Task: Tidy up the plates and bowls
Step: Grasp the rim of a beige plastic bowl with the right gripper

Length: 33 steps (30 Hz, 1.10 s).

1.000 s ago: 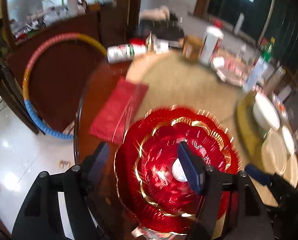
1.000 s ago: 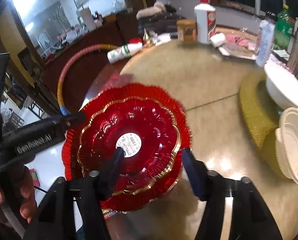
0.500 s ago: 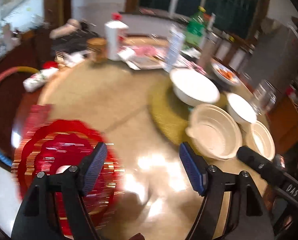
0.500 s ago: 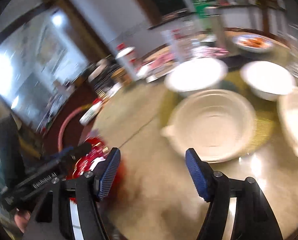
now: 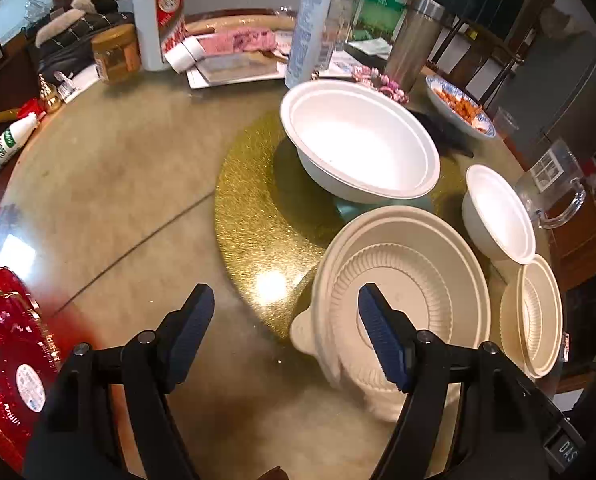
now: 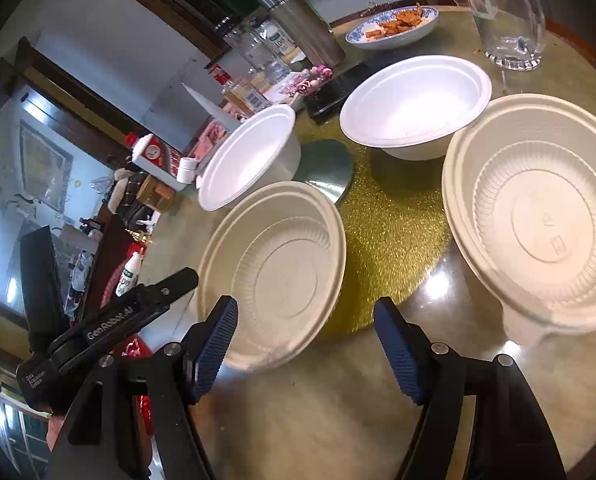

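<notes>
My left gripper point(image 5: 285, 336) is open and empty above the glass tabletop. Its right finger point(image 5: 382, 340) overlaps a large cream ribbed bowl point(image 5: 406, 292) just ahead. Beyond stand a big white bowl point(image 5: 362, 144), a small white bowl point(image 5: 498, 216) and a small cream bowl point(image 5: 534, 316). Stacked red plates point(image 5: 5, 360) lie at the far left. My right gripper point(image 6: 306, 348) is open, its jaws closing slightly with nothing pressed between them. It sits between two cream bowls point(image 6: 281, 272) point(image 6: 538, 220), with white bowls point(image 6: 414, 100) point(image 6: 249, 164) behind. The left gripper point(image 6: 137, 308) shows beside it.
A round gold mat point(image 5: 257, 208) lies under the bowls. Bottles, a steel flask point(image 5: 414, 44), a white liquor bottle point(image 5: 157, 12), a jar and a dish of food point(image 5: 458, 108) crowd the far side. A clear glass pitcher point(image 6: 510, 20) stands at the right near the table edge.
Both grippers have swung right, away from the red plates and over to the white and cream bowls. The red plates have slid to the left edge. Both grippers remain empty.
</notes>
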Motion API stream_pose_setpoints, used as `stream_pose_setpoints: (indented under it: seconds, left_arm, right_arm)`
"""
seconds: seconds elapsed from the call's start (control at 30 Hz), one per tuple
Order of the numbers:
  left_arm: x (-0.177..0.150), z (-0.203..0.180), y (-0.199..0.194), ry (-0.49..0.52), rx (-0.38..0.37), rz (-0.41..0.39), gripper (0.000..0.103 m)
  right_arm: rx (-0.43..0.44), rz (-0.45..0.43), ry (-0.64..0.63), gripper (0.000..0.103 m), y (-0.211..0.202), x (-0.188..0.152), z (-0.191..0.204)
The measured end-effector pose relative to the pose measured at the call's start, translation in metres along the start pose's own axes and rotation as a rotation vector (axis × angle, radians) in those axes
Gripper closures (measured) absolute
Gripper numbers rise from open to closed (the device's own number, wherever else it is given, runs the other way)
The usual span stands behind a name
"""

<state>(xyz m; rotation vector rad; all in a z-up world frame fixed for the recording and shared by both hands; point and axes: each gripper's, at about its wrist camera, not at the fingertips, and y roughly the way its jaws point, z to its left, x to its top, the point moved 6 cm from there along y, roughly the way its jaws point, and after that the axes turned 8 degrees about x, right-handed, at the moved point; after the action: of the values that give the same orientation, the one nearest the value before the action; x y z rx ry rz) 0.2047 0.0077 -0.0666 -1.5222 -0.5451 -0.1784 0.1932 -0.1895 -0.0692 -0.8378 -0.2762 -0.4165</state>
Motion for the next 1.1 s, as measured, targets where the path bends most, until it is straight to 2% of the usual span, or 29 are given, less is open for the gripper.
stream_pose_setpoints:
  seconds: [0.1, 0.17, 0.2, 0.23, 0.33, 0.37, 0.4, 0.43, 0.53, 0.73, 1.1]
  left_arm:
    - [0.000, -0.007, 0.008, 0.006, 0.010, 0.010, 0.028]
    - [-0.001, -0.009, 0.013, 0.011, 0.023, 0.015, 0.029]
    - [-0.002, -0.009, 0.016, 0.018, 0.036, 0.022, 0.030]
    - [-0.003, -0.010, 0.019, 0.023, 0.045, 0.028, 0.039]
    - [-0.005, -0.012, 0.025, 0.041, 0.052, 0.044, 0.058]
    - [-0.005, -0.014, 0.025, 0.047, 0.044, 0.039, 0.062]
    - [-0.006, -0.016, 0.023, 0.061, 0.037, 0.036, 0.073]
    - [-0.009, -0.018, 0.020, 0.080, 0.037, 0.034, 0.079]
    - [-0.013, -0.018, 0.010, 0.101, 0.065, 0.003, 0.079]
    - [-0.026, -0.007, -0.006, 0.108, 0.054, -0.017, 0.081]
    - [-0.046, 0.031, -0.050, 0.054, 0.044, -0.091, 0.081]
  right_arm:
    - [-0.010, 0.011, -0.002, 0.037, 0.011, 0.004, -0.002]
    - [-0.024, 0.018, -0.010, 0.043, 0.017, 0.006, -0.003]
    - [-0.033, 0.025, -0.004, 0.051, 0.021, 0.007, -0.006]
    - [-0.037, 0.032, 0.001, 0.061, 0.021, 0.006, -0.008]
    - [-0.055, 0.060, 0.006, 0.082, 0.030, 0.005, -0.014]
    - [-0.042, 0.064, 0.010, 0.082, 0.031, 0.004, -0.014]
    - [-0.041, 0.062, 0.003, 0.083, 0.031, 0.003, -0.013]
    - [-0.047, 0.063, -0.010, 0.083, 0.031, 0.002, -0.011]
    - [-0.071, 0.060, -0.047, 0.085, 0.028, -0.003, -0.004]
    - [-0.064, 0.045, -0.068, 0.087, 0.016, -0.014, 0.007]
    - [-0.049, 0.016, -0.184, 0.088, -0.006, -0.034, 0.056]
